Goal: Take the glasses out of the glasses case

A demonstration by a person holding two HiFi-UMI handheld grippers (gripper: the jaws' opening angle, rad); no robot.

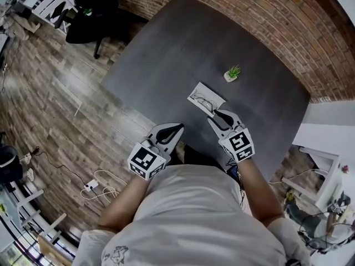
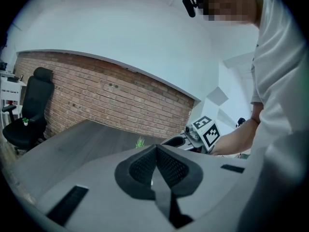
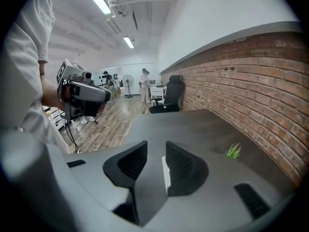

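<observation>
Left tongs [image 1: 178,128] pinched shut and empty; right tongs [image 1: 214,114] parted, nothing gripped, tips just short of the open glasses case [image 1: 214,93] on the tabletop [image 1: 166,54]. The glasses [image 1: 201,100] lying inside look light, thin and fragile, probably best lifted by the bridge. A small plant [image 1: 233,72] stands beyond.

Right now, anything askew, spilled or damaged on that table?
Nothing stands out. The glasses case lies open on the table with the glasses inside it. The small potted plant stands upright, apart from the case. No spill or damage shows in the head view.
</observation>
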